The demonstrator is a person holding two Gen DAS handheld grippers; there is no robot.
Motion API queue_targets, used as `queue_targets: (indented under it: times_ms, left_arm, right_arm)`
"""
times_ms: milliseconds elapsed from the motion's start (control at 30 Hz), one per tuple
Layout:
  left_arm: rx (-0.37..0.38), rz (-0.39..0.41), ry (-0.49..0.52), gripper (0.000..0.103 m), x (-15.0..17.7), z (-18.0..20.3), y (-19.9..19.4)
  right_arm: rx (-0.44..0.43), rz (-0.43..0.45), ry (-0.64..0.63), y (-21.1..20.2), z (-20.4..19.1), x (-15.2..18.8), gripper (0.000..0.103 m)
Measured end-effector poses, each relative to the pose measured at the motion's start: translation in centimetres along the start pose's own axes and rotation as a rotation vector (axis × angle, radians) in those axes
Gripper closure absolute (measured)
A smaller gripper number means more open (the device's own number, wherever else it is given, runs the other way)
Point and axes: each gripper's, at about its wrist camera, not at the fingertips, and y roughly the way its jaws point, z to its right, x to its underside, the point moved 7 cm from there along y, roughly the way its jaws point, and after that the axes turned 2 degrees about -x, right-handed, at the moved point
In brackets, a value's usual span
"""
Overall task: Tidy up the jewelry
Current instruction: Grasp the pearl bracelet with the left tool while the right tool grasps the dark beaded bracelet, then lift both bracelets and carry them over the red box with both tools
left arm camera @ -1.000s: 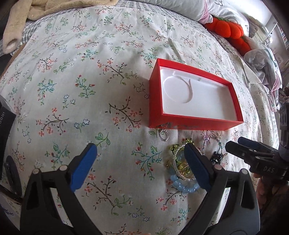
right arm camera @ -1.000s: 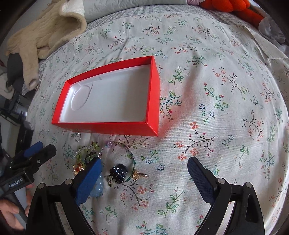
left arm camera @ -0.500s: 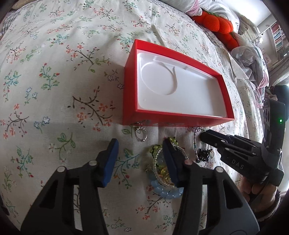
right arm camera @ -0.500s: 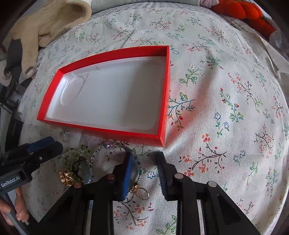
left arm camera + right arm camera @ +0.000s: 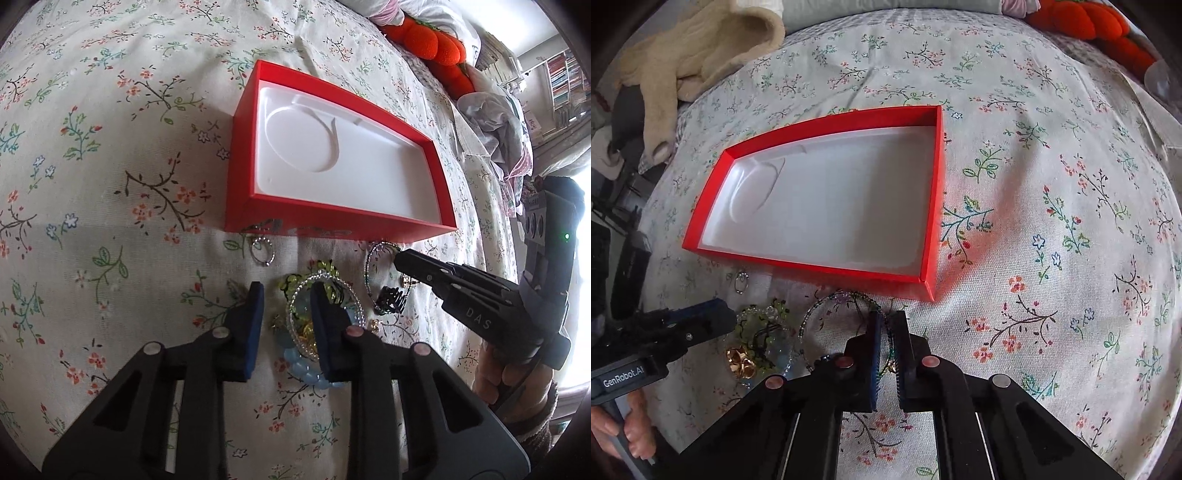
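An open red box (image 5: 332, 218) with an empty white liner lies on the floral bedspread. Just in front of it lies a heap of bracelets: a silver beaded one (image 5: 351, 295), a pale blue bead one (image 5: 306, 373), and a thin seed-bead bracelet (image 5: 827, 301). A small ring (image 5: 263, 253) lies by the box wall. My left gripper (image 5: 286, 290) is closing, with the heap's left rim between its pads and a gap still showing. My right gripper (image 5: 887, 315) is shut on the thin seed-bead bracelet's strand.
A black clip-like piece (image 5: 391, 299) and gold bells (image 5: 738, 360) lie among the bracelets. An orange plush (image 5: 432, 40) and crumpled clothes (image 5: 491, 122) sit at the bed's far right, and a beige garment (image 5: 690, 48) at the far left. Hands (image 5: 509, 373) hold both tools.
Both grippers' jaws went from wide apart to narrow. The left one tipped down over the bracelet heap. The right one closed on the thin bracelet near the box.
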Motion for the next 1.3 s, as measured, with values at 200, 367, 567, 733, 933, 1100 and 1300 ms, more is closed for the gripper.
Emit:
queue_targets:
  times_ms: [200,367,567,733,933,1100,1300]
  left_arm:
    - [-0.004,-0.006,-0.008,0.087,0.5,0.0,-0.1]
    - [-0.017,-0.012,0.000,0.093,1.0,0.6,0.0]
    - [-0.028,0.018,0.007,0.098,1.0,1.1,-0.7]
    - [-0.006,0.076,0.026,0.099,0.7,1.9,-2.2]
    - [0.035,0.126,0.044,0.099,0.4,2.5,-3.4]
    - [0.001,0.126,0.048,0.099,0.5,2.0,-3.2]
    - [-0.033,0.120,0.047,0.099,0.6,1.9,-2.7]
  right_arm:
    - [-0.008,0.040,0.001,-1.5,-0.1,0.0,0.099]
    - [-0.020,0.065,0.010,-2.7,0.0,0.1,0.099]
    - [-0.035,0.087,0.010,-4.0,-0.2,0.3,0.099]
    - [-0.046,0.057,0.061,-3.6,0.5,0.7,0.092]
    - [-0.027,0.023,0.065,-2.8,1.1,0.8,0.077]
    - [-0.035,0.004,0.072,-1.5,0.9,0.6,0.072]
    - [0.007,-0.015,0.056,0.5,0.9,0.3,0.073]
